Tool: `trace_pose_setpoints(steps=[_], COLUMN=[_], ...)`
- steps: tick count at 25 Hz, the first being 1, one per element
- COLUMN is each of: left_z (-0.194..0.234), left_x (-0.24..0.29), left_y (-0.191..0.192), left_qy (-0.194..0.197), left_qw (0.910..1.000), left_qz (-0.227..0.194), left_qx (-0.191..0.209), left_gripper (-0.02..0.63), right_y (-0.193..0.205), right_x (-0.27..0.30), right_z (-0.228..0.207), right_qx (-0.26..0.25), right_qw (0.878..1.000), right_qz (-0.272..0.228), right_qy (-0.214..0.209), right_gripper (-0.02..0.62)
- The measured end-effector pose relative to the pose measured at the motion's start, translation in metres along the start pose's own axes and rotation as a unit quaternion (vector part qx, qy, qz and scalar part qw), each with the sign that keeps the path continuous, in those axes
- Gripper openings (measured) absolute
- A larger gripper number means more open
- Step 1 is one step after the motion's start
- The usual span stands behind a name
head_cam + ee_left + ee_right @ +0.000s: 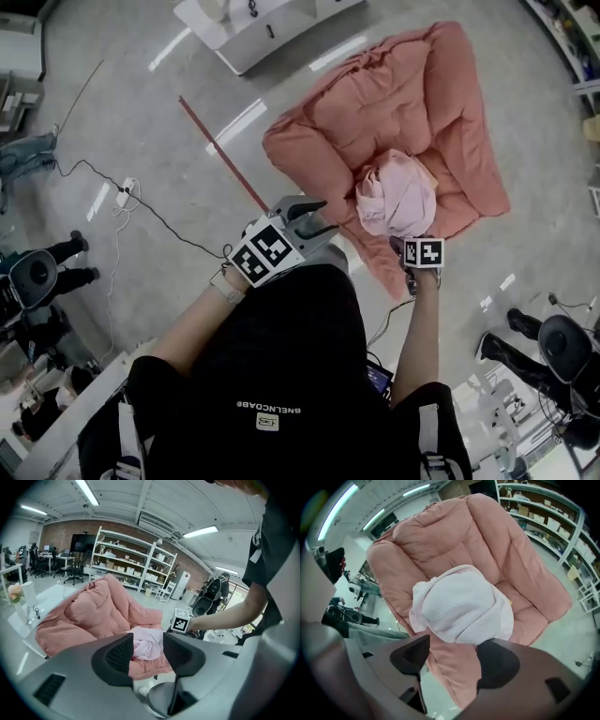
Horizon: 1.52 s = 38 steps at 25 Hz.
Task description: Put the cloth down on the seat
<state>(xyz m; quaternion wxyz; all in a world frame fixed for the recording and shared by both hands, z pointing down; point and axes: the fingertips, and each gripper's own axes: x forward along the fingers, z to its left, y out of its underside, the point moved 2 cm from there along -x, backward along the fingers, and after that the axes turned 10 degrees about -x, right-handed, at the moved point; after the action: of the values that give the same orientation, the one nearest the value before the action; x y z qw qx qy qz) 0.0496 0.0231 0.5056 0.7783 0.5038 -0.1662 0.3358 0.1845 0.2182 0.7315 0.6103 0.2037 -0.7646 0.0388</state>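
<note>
A pale pink cloth (pixel 394 192) lies bundled on the seat of a salmon-pink padded chair (pixel 403 94). In the right gripper view the cloth (pixel 461 604) rests on the chair (pixel 454 531) just beyond my right gripper (pixel 452 660), whose jaws stand wide with nothing between the pads. From above, the right gripper (pixel 412 246) sits at the seat's front edge, just below the cloth. My left gripper (pixel 319 216) hovers open to the left of the seat, holding nothing. In the left gripper view the cloth (pixel 147 644) shows past the open left gripper (pixel 147 656).
A white furniture base (pixel 244 28) stands behind the chair. A red strip (pixel 225 155) runs across the shiny floor, with a power strip and cable (pixel 122 192) at the left. Office chairs (pixel 33 272) (pixel 562 347) stand at both sides. Shelving (pixel 131 559) lines the far wall.
</note>
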Motion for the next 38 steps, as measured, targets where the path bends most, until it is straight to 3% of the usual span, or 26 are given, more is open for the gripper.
trace_pose_setpoints(steps=[8, 13, 19, 24, 29, 32, 38], left_z=[-0.018, -0.025, -0.047, -0.074, -0.079, -0.093, -0.127], left_x=[0.025, 0.036, 0.05, 0.062, 0.061, 0.067, 0.07], left_y=[-0.021, -0.042, -0.064, -0.085, -0.11, -0.125, -0.149], left_qy=[0.056, 0.107, 0.164, 0.199, 0.223, 0.231, 0.256], left_qw=[0.9973, 0.9908, 0.9786, 0.9691, 0.9673, 0.9642, 0.9572], left_qz=[0.028, 0.039, 0.042, 0.03, 0.005, -0.005, -0.035], left_qx=[0.038, 0.073, 0.117, 0.142, 0.121, 0.129, 0.13], left_gripper=[0.187, 0.187, 0.187, 0.187, 0.187, 0.186, 0.173], right_y=[0.034, 0.033, 0.021, 0.009, -0.016, -0.017, -0.01], right_x=[-0.037, -0.075, -0.139, -0.198, -0.25, -0.28, -0.33], right_z=[-0.02, -0.017, 0.001, 0.01, 0.033, 0.038, 0.042], right_qx=[0.091, 0.153, 0.216, 0.222, 0.207, 0.203, 0.191], right_qw=[0.994, 0.978, 0.938, 0.904, 0.873, 0.85, 0.808], right_qz=[-0.043, -0.116, -0.252, -0.341, -0.41, -0.452, -0.511], right_qy=[0.039, 0.076, 0.098, 0.132, 0.163, 0.18, 0.224], right_gripper=[0.307, 0.307, 0.307, 0.307, 0.305, 0.301, 0.204])
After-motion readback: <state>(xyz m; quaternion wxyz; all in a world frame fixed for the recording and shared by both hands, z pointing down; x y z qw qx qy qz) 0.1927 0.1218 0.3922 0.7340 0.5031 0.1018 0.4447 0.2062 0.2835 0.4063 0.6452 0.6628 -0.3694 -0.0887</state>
